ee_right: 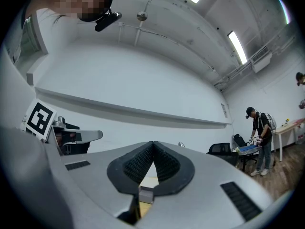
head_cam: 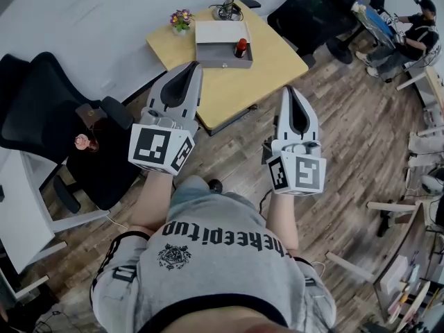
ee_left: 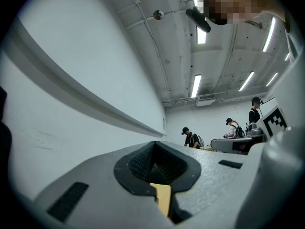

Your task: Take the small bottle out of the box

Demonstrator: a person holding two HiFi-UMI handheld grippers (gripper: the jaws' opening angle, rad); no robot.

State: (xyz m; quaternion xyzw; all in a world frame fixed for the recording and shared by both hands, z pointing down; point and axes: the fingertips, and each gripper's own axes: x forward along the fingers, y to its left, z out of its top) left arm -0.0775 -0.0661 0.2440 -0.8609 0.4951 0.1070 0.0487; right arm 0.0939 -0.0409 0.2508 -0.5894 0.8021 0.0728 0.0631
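Observation:
A small red bottle with a black cap (head_cam: 241, 47) stands upright in the right part of an open grey box (head_cam: 222, 64) on a yellow table (head_cam: 263, 64). Both grippers are held up in the air on my side of the table, well short of the box. My left gripper (head_cam: 195, 66) is shut and holds nothing; in the left gripper view its jaws (ee_left: 155, 145) meet, with a sliver of yellow table below. My right gripper (head_cam: 290, 90) is also shut and holds nothing, and its tips (ee_right: 153, 143) touch in the right gripper view.
A flower pot (head_cam: 181, 21) and a lamp base (head_cam: 227, 9) stand at the table's far side. Black office chairs are at the left (head_cam: 41, 103) and far right (head_cam: 312, 12). A person (head_cam: 416, 33) sits at the upper right. A white desk (head_cam: 21, 207) is at the left.

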